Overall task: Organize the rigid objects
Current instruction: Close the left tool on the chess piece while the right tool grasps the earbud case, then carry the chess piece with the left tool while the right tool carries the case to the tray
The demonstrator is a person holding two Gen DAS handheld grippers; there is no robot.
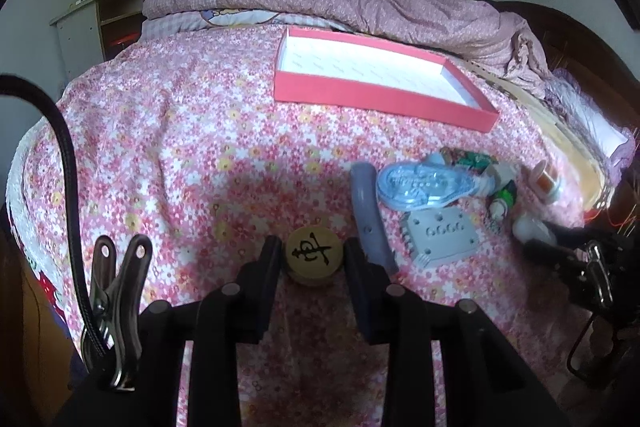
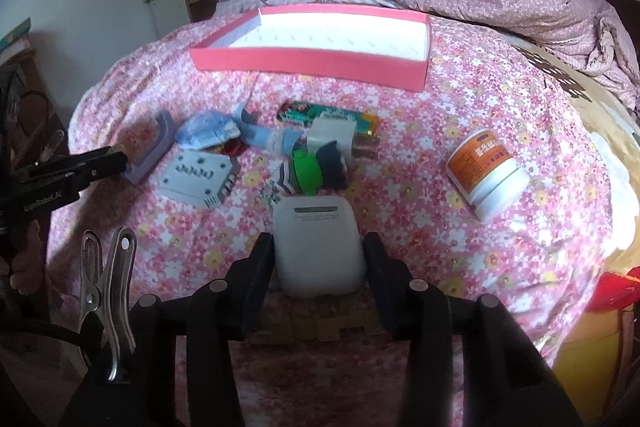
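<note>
Rigid objects lay scattered on the floral bedspread, none inside the container. Red box, shallow, white-lined: empty, at twelve o'clock beyond the pile. Left gripper: jaws closed on the wooden chess piece. Right gripper: jaws closed on the white earbud case. Orange jar, on its side, at two o'clock of that case. Grey block and purple bracket at ten o'clock.

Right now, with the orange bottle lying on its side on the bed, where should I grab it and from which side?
Grip the orange bottle across its labelled body, coming down from above with the fingers on either side of its long axis. It lies tipped over, white cap toward the camera, with open bedspread around it, so both sides look free.
</note>
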